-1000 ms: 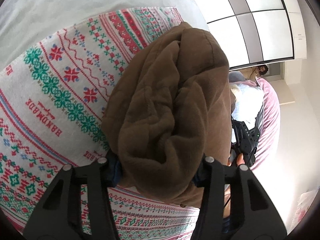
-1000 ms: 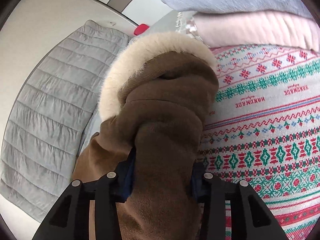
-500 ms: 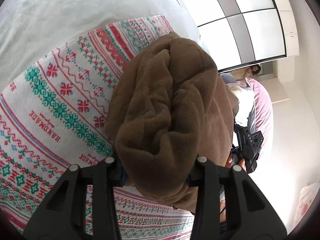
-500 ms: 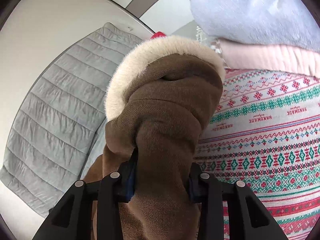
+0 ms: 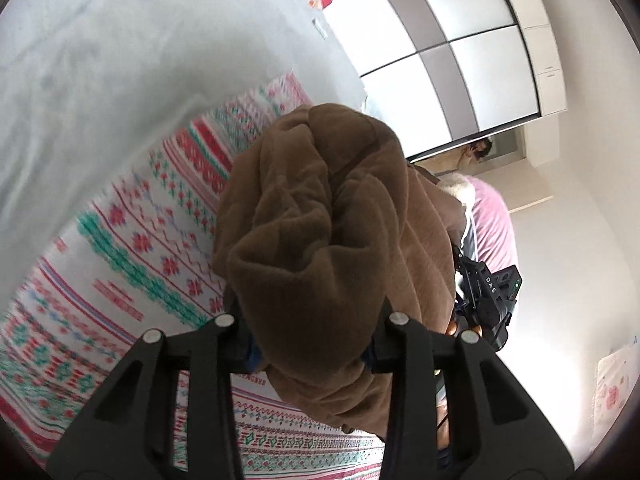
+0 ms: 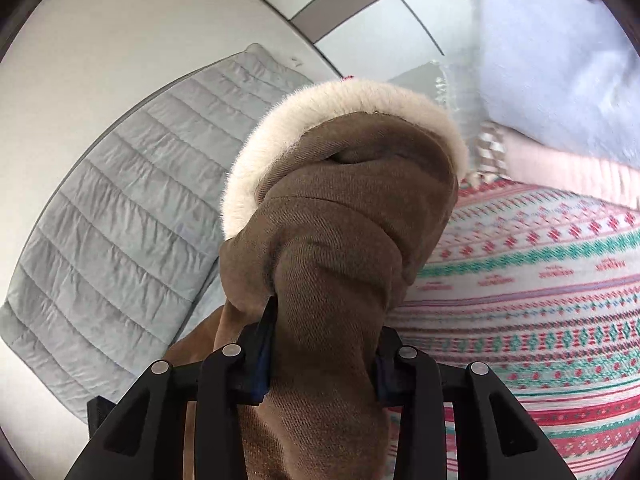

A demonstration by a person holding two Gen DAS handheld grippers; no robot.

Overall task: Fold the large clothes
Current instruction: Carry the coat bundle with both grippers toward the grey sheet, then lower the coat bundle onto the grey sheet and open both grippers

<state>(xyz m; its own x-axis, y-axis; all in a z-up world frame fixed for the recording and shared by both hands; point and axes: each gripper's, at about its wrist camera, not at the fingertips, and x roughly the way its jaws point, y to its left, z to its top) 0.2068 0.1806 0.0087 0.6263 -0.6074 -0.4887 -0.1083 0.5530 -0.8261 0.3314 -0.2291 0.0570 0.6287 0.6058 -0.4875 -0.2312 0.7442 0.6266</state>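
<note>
Both grippers clamp bunched folds of the brown coat [image 5: 332,240]: left gripper [image 5: 310,344] and right gripper [image 6: 322,356]. Since the earlier frames the coat has risen farther above the patterned blanket [image 5: 132,264]. Its cream fur trim [image 6: 344,100] leads; grey quilt [image 6: 120,220] lies left, folded stack [image 6: 560,92] beyond.

1. A knitted blanket [image 5: 132,264] with red and green bands and snowflake motifs covers the bed.
2. Pale grey bedding [image 5: 120,60] lies beyond the blanket.
3. A wardrobe [image 5: 452,48] with white and grey panels stands behind, brightly lit.
4. A grey quilted cover [image 6: 120,216] lies against a plain white wall [image 6: 120,28].
5. Light blue [image 6: 560,60] and pink [image 6: 560,168] folded fabrics are stacked on the blanket.
</note>
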